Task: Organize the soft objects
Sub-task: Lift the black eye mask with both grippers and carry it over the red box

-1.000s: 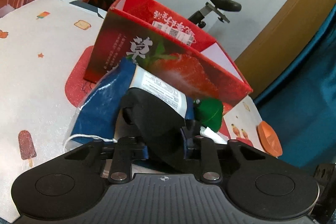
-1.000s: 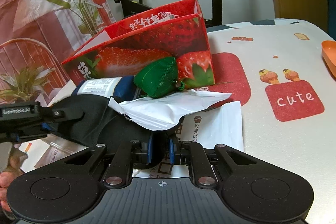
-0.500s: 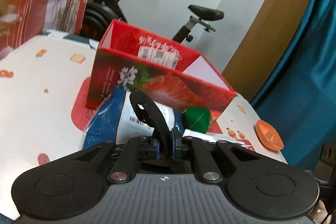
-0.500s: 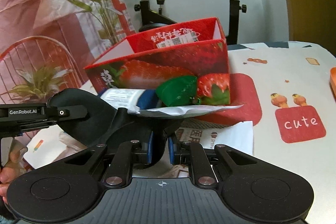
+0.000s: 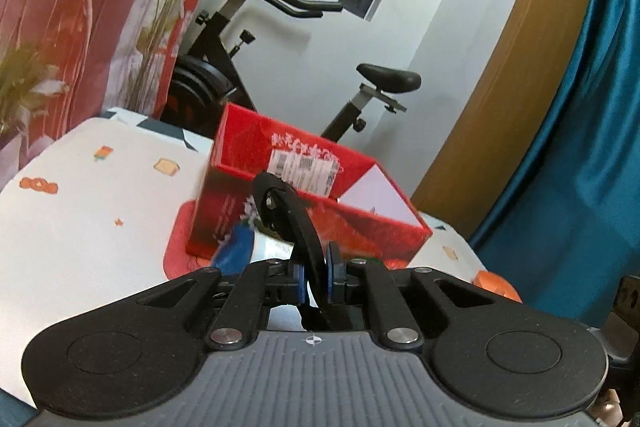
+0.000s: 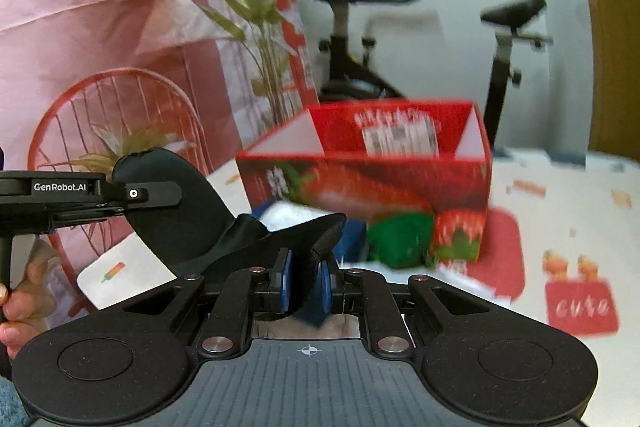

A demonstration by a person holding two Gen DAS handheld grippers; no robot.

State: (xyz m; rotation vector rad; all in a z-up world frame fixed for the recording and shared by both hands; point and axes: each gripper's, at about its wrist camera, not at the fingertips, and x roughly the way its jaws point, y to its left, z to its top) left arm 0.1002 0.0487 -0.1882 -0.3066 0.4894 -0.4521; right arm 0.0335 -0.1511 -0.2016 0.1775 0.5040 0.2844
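Black soft pad [image 6: 188, 211] pinched by L gripper [image 5: 315, 277]; R gripper [image 6: 305, 285].

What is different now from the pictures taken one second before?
Both grippers, left and right, have risen, lifting the black soft item clear of the pile, stretched between them. Their jaws were already shut on it. The white bag that lay on it earlier has slipped off. The red box, the blue pouch and the green pouch stayed on the table.
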